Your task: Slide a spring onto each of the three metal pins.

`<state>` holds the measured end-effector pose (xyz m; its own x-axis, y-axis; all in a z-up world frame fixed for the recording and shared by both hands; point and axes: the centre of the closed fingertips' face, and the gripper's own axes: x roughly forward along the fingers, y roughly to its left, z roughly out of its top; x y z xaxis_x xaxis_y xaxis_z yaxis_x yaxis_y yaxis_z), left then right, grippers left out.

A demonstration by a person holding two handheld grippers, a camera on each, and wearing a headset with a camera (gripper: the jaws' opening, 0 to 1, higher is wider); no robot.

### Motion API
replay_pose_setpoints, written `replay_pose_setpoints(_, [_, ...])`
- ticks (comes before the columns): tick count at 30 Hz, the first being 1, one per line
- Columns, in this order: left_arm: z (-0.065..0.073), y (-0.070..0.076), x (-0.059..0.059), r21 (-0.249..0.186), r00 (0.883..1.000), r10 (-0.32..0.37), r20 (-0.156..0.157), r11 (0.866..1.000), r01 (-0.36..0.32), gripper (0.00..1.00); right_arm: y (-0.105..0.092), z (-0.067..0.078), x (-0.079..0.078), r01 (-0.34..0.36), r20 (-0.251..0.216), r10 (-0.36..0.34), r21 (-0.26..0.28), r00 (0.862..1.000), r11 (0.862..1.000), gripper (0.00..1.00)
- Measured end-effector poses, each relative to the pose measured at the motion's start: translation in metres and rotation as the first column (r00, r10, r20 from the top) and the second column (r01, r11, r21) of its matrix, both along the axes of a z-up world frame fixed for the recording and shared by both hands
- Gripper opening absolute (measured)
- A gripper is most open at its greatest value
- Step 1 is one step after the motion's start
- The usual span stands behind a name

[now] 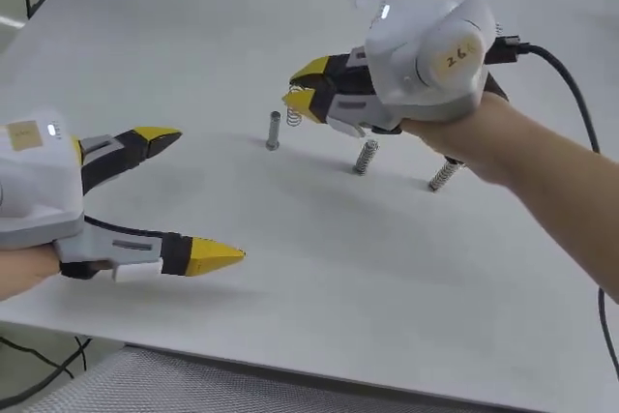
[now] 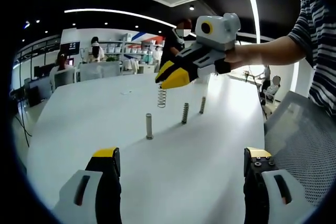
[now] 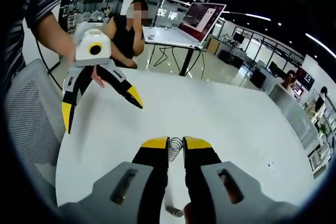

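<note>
Right claw [image 3: 177, 142] pinching spring [image 2: 161, 97] between yellow tips, jaws almost closed on it, coil dangling under tips. Bare pin [image 1: 274, 131] standing upright just below and beside those tips, not touching spring. First loaded pin [image 1: 365, 157] sitting under claw's body, second loaded pin [image 1: 443, 176] under holding hand [image 1: 464, 132]. Left claw [image 1: 189, 195] hovering well apart, jaws gaping wide, gripping nothing. Open white table [image 1: 387, 278] lying between it and bare pin. Mesh chair [image 2: 299, 145] sitting at table edge.
</note>
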<state>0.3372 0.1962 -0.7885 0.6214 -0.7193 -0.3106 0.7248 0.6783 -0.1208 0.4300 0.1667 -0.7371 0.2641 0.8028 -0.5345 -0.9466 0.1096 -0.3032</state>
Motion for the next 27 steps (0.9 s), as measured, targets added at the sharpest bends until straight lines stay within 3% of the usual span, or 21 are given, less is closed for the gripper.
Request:
replay_pose_setpoints(5, [-0.002,0.002,0.001,0.007,1.000,0.005,-0.004,1.000,-0.005,0.97,0.006,-0.004,0.017,0.016,-0.019,-0.016,0.007,1.000,1.000,0.12])
replay_pose_setpoints(13, [-0.001,0.003,0.004,0.007,1.000,0.015,0.002,1.000,-0.015,0.97,0.011,-0.011,0.020,0.050,-0.056,-0.048,0.018,0.997,0.999,0.12])
replay_pose_setpoints(20, [-0.002,0.000,0.004,0.008,1.000,0.009,-0.004,1.000,-0.009,0.97,0.016,-0.008,0.023,0.064,-0.059,-0.062,0.035,0.996,0.997,0.12])
replay_pose_setpoints(27, [0.002,0.002,0.007,0.007,1.000,0.012,0.000,1.000,-0.012,0.97,0.012,-0.015,0.025,0.079,-0.073,-0.077,0.022,0.994,0.997,0.12])
